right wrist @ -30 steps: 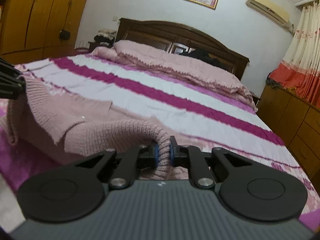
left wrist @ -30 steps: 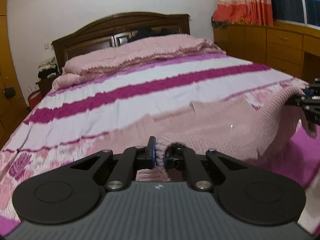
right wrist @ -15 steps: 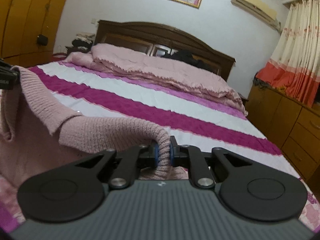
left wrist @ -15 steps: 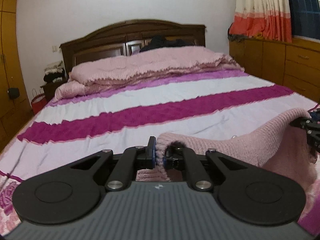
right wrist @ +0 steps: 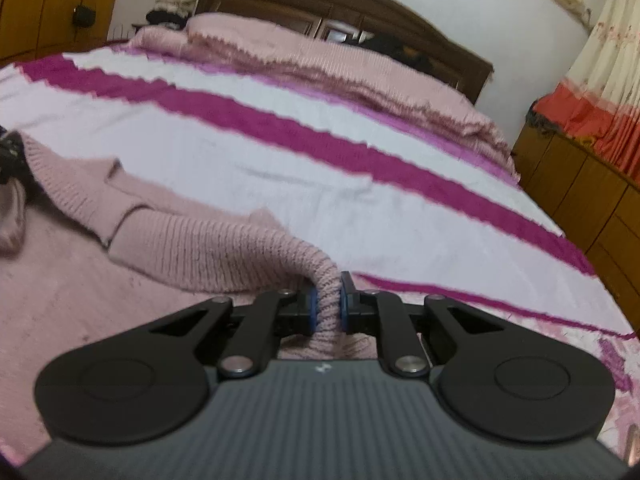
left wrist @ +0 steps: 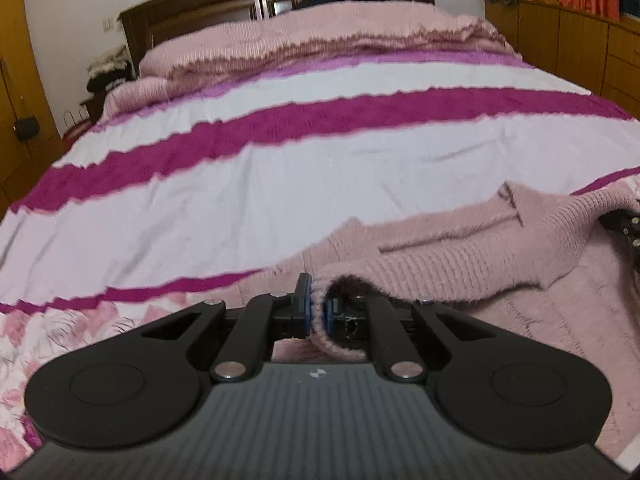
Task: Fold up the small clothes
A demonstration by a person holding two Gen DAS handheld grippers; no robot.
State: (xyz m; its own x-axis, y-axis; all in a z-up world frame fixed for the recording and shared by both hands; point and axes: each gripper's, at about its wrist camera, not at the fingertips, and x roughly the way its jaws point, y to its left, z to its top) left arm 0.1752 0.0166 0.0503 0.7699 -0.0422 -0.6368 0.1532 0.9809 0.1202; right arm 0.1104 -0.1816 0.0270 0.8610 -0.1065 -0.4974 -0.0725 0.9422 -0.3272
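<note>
The pink knitted sweater (left wrist: 460, 256) lies across the lower right of the left wrist view and the lower left of the right wrist view (right wrist: 168, 240), its body spread on the bed and its ribbed edge drawn out between two holds. The left gripper (left wrist: 316, 312) is pinched on a fold of that ribbed edge at lower centre of its frame; the cloth bulges out above and below the blue pads. The right gripper (right wrist: 327, 306) is likewise clamped on a bunched length of ribbed knit at lower centre of its own frame. Each gripper shows at the far edge of the other's view, the right one at the right edge (left wrist: 624, 224) and the left one at the left edge (right wrist: 10, 156). Beyond the sweater the bed (left wrist: 280, 184) carries a white and magenta striped cover, with a rolled pink quilt (left wrist: 320, 36) before the dark headboard (left wrist: 224, 4) at the top. Judgement: the step in hand is carrying the gripped edge over the sweater's body and setting it down to form a fold. The next move calls for both holds to come down level and together, keeping the edge straight, with release only once the knit rests flat on the bed. Frames are blurred; the exact garment part held cannot be confirmed.
</note>
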